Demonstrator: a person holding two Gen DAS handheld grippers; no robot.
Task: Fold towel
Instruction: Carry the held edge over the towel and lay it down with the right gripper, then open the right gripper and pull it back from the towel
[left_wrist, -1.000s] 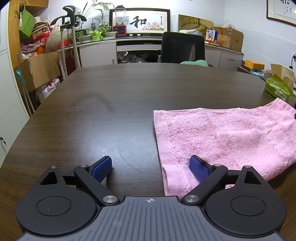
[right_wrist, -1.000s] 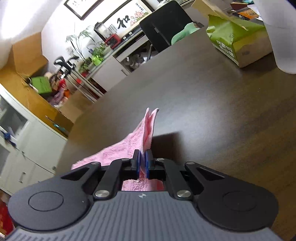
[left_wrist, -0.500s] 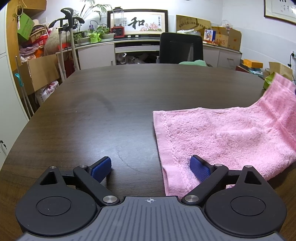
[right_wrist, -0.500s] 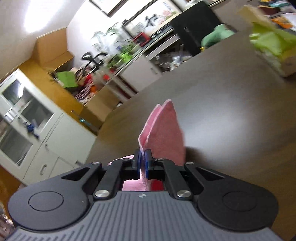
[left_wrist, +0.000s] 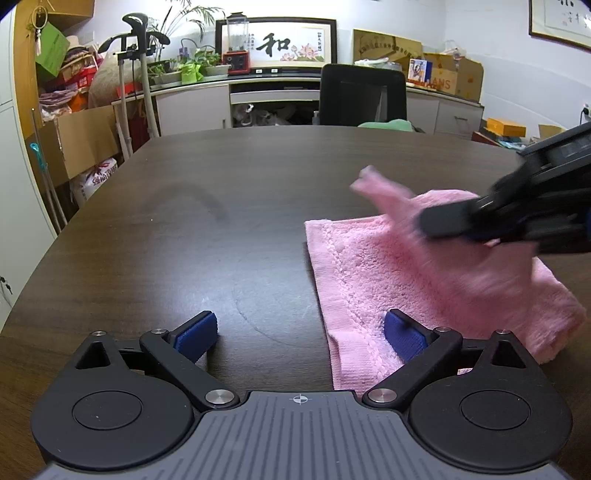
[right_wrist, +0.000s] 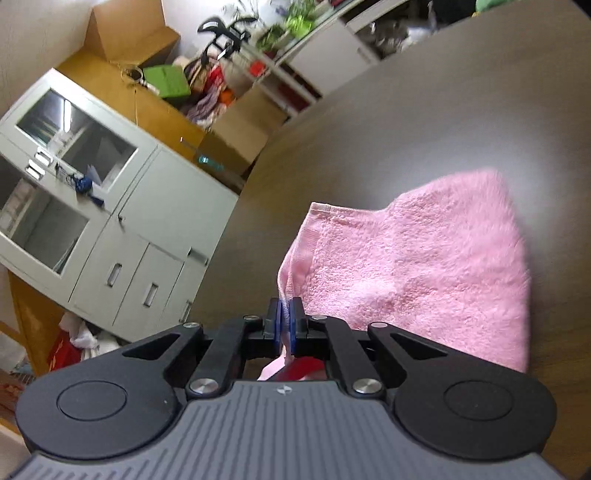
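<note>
Towel count is 1: a pink towel (left_wrist: 424, 280) is lying on the dark table (left_wrist: 207, 229), ahead and to the right of the left gripper (left_wrist: 301, 334). Grippers number 2. The left gripper's jaws are standing wide apart, with 1 blue pad (left_wrist: 197, 332) resting over bare wood and the other blue pad (left_wrist: 402, 334) sitting on the towel's near left corner, nothing pinched between them. The right gripper (right_wrist: 284, 323) is showing its jaws pressed together on a towel edge, a thin strip of pink cloth caught between the 2 blue pads. Beyond its fingertips the lifted cloth is draping forward and to the right, blurred at its far end. In the left wrist view the right gripper (left_wrist: 517, 218) is reaching in from the right, above the spread towel, with a raised corner sticking out past its tip.

Containers: at least 1 open cardboard box (left_wrist: 79, 142) is standing on the floor beyond the table's left edge; its contents cannot be told. A glass-door cabinet (right_wrist: 74, 177) to the left of the right gripper is holding small items too blurred to name.
</note>
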